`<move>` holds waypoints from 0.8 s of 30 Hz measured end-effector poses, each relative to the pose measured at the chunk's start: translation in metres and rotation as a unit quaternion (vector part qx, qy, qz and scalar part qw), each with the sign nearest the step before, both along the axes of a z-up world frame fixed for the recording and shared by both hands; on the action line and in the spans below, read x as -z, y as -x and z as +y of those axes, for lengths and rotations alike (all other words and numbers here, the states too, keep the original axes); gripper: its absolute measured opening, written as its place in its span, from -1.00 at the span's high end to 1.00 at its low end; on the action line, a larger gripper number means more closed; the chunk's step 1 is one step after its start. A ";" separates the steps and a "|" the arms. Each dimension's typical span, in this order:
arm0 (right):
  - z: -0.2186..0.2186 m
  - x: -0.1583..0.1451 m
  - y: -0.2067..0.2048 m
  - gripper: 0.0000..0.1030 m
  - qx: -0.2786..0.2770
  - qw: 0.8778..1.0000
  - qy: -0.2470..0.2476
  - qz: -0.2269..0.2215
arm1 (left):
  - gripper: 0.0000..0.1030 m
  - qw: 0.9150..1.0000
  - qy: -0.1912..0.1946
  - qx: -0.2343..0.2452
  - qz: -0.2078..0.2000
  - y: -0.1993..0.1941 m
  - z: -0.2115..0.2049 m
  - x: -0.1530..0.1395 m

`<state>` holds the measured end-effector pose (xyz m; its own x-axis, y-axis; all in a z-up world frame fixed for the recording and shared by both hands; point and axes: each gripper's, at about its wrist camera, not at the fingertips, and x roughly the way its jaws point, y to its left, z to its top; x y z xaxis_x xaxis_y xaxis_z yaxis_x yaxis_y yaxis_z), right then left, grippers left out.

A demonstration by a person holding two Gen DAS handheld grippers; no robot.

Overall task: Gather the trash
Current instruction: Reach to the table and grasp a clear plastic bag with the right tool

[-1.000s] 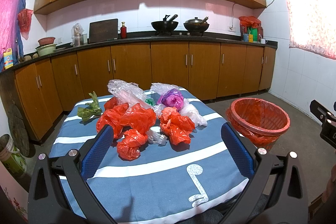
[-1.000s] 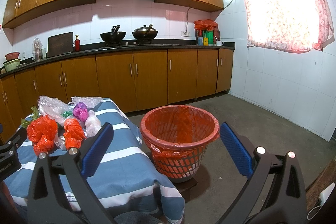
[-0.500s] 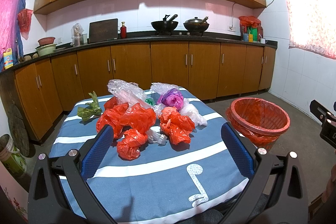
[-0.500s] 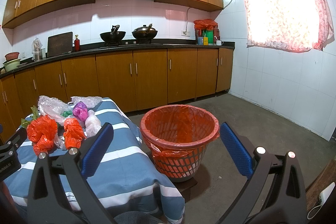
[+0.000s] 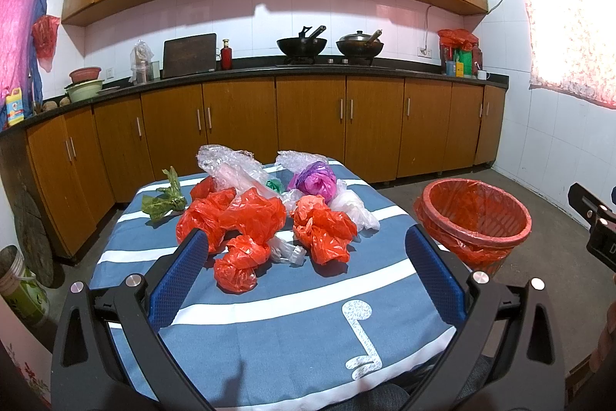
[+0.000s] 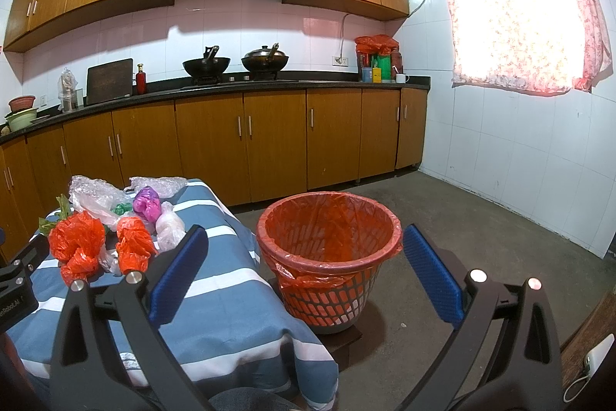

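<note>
Crumpled red bags (image 5: pixel 250 218) lie heaped on the striped counter (image 5: pixel 292 307) just beyond the left gripper's (image 5: pixel 304 264) wide-spread, empty fingers (image 5: pixel 177 276). The right gripper (image 6: pixel 304 268), equally spread and empty, frames the red-lined bin (image 6: pixel 329 249).

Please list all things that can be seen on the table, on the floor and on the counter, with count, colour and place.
plastic bags: several, mostly red, some clear, one purple; heaped on table
leafy greens: one bunch, green; table's far left
tablecloth: one, blue with white stripes; over table
bin: one, red with red liner; floor, right of table
woks: two, black; counter stove
left gripper: jaws open, blue pads
right gripper: jaws open
</note>
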<state>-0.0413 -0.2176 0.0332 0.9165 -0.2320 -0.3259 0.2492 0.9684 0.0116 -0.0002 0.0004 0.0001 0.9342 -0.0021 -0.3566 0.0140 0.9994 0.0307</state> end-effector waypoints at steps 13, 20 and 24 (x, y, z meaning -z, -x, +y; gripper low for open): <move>0.010 0.003 -0.021 -0.93 -0.032 0.999 -0.007 0.014 | -0.97 1.000 0.003 -0.016 0.010 -0.005 0.005 0.000; 0.025 0.011 -0.054 -0.93 -0.076 0.996 -0.014 0.037 | -0.97 0.997 0.009 -0.066 0.029 -0.021 0.045 0.014; 0.035 0.017 -0.077 -0.93 -0.097 0.993 -0.025 0.055 | -0.97 0.994 0.012 -0.099 0.039 -0.030 0.071 0.020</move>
<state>0.0357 -0.1829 0.0167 0.9004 -0.0353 -0.4337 0.0604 0.9972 0.0441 0.0303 0.0712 -0.0201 0.8863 0.1695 -0.4309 -0.1820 0.9832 0.0125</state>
